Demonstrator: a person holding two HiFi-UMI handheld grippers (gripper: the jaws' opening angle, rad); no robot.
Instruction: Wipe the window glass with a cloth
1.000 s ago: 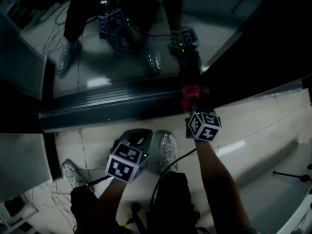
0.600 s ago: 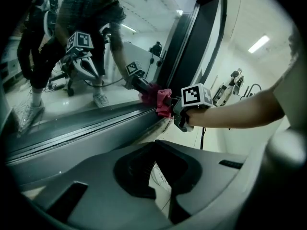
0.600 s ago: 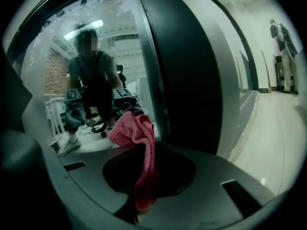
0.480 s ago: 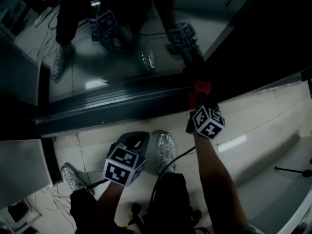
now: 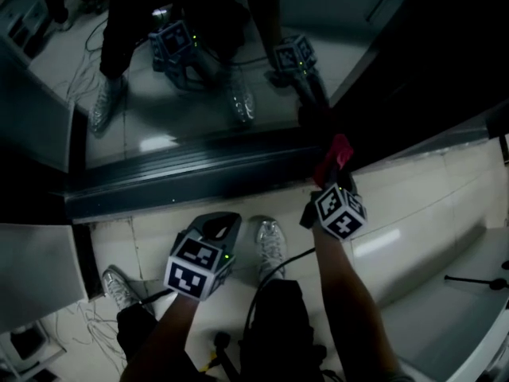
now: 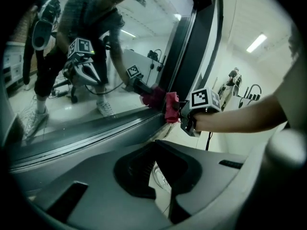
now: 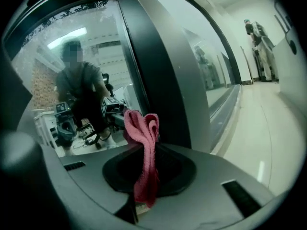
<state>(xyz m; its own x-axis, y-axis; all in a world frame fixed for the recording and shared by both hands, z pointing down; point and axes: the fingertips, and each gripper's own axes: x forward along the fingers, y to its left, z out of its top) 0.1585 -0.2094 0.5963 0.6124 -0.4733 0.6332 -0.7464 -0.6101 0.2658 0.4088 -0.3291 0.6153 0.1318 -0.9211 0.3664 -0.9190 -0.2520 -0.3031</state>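
Pink terry cloth [image 7: 143, 150] is sitting pinched between the jaws of the right gripper [image 5: 326, 180], which is clenching its lower part while the bunched top is sticking out beyond the tips. That bunch is meeting its own reflection on the large window glass [image 5: 199, 94], low down, just above the dark metal bottom frame [image 5: 183, 173]. Left gripper [image 5: 224, 221] is hanging apart from the glass, over the pale tiled floor [image 5: 413, 205], jaws closed on nothing
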